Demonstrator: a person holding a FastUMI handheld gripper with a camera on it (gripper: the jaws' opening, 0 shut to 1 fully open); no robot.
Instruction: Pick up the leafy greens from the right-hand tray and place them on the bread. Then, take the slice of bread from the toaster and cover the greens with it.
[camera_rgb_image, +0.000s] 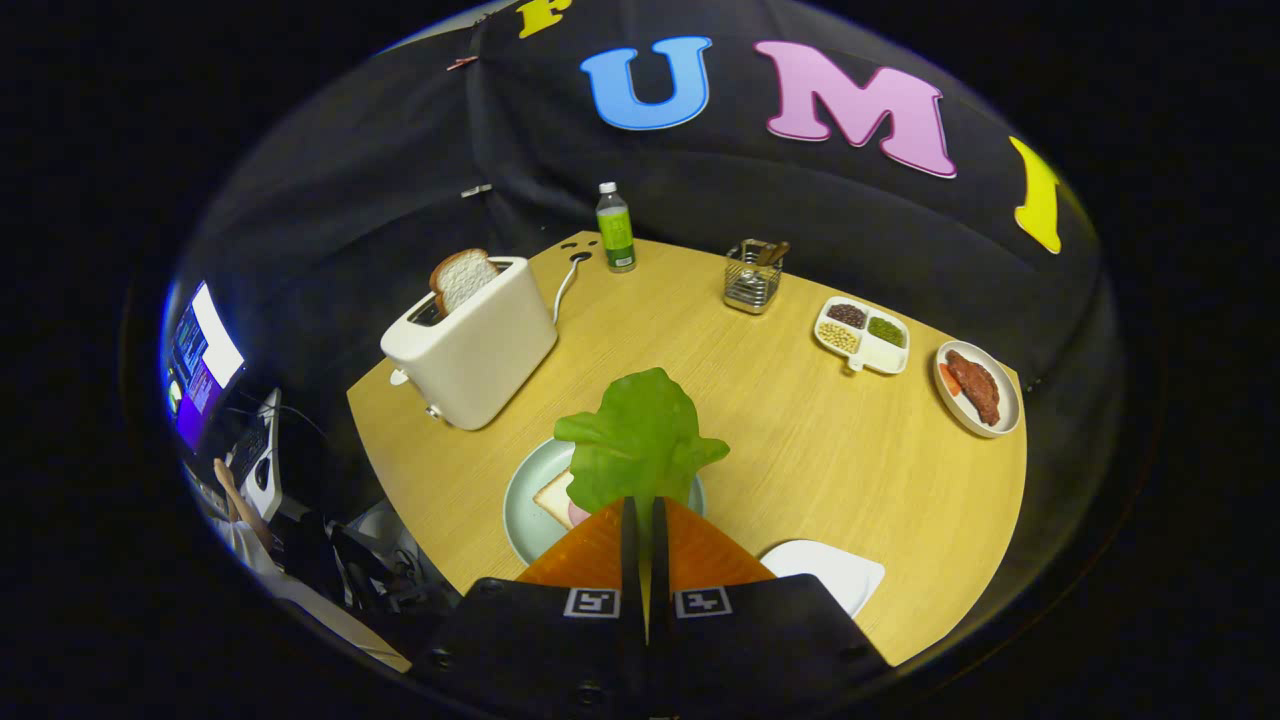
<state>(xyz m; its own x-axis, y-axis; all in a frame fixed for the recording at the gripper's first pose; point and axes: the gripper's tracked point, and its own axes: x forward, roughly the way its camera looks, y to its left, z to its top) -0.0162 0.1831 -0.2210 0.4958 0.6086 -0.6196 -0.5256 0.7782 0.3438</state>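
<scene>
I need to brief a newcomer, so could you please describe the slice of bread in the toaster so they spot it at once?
On the round wooden table, find the white toaster beyond the lettuce leaf held in the gripper. The bread slice stands upright in its slot, brown-crusted, unlike the flat slice on the plate.

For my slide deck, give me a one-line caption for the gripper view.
Hand-held gripper shut on a green lettuce leaf, above the bread slice on a pale round plate.

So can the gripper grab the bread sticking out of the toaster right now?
Probably not yet. The gripper is shut on the leafy greens, held above the bread on the plate. The toaster slice stands uncovered beyond the fingers, so the way looks free once the greens are let go.
</scene>
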